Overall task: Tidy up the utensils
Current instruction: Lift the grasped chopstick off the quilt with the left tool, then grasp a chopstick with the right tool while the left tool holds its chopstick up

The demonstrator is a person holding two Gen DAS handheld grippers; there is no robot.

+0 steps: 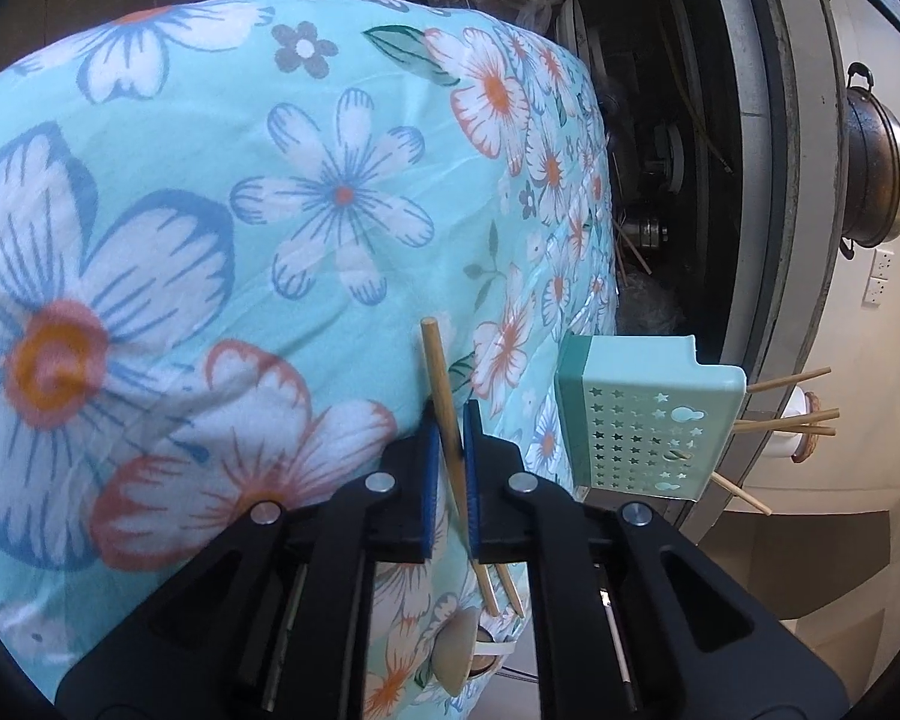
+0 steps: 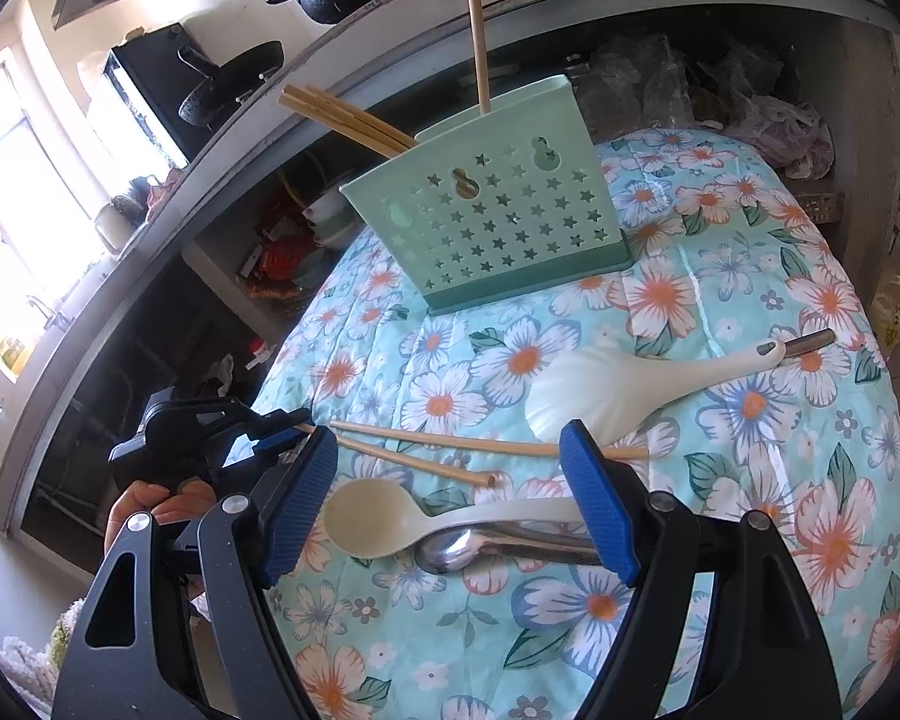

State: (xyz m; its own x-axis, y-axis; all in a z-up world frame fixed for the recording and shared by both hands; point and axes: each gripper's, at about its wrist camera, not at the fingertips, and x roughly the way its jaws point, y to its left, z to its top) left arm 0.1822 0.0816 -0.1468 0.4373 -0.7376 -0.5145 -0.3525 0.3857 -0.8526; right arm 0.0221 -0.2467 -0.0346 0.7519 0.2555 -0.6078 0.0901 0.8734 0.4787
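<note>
A floral cloth (image 2: 720, 312) covers the table and carries everything. At its far edge stands the green holder (image 2: 486, 228), upright, with several chopsticks (image 2: 354, 123) already leaning out of its top, so sorting looks partly done.

Mid-cloth lies a white rice paddle (image 2: 630, 384), handle toward the right edge. Nearer the front edge lie a cream spoon (image 2: 390, 519) and, touching it, a steel spoon (image 2: 468, 546); both sit between the wide-apart fingers of the right gripper (image 2: 450, 516), which hovers over them without touching, probably poised to take one next.

Two loose chopsticks (image 2: 450, 438) lie flat between paddle and spoons, running toward the left edge. There the left gripper (image 1: 450, 444) is clamped on the chopstick (image 1: 441, 384): the stick passes between its blue pads, gripped near one end, likely so the long free part can be tipped into the holder.
</note>
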